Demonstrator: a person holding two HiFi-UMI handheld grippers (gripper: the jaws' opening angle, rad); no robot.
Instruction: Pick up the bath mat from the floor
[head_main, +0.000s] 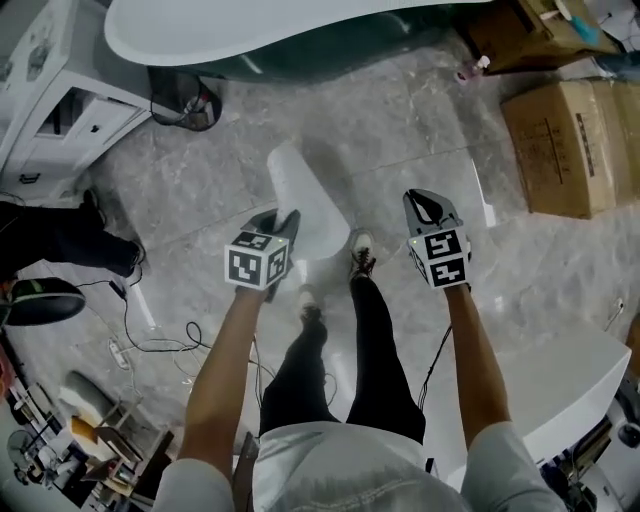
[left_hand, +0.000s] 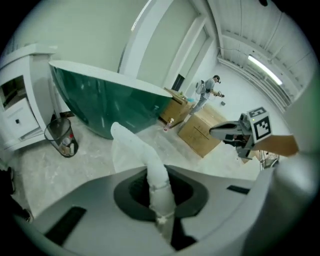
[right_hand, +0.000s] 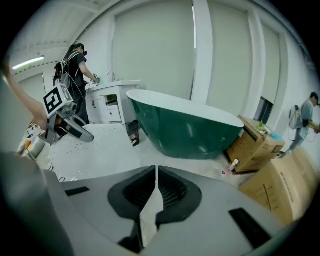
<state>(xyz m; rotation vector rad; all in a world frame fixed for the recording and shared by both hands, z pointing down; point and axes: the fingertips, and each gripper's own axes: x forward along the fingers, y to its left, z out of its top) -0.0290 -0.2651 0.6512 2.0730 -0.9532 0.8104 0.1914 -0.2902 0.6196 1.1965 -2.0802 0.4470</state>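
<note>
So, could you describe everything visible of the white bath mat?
The white bath mat looks like soft, thick, plain cloth. It is bunched into a narrow fold where the left tongs are shut on it, then widens to a rounded far end. It hangs over the grey marbled floor, near the dark green bathtub. Whether its far end touches the floor cannot be told.

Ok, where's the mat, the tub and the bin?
mat (head_main: 305, 200): head view, its white middle.
tub (right_hand: 185, 131): right gripper view, its green side.
bin (left_hand: 61, 137): left gripper view, its side wall.
</note>
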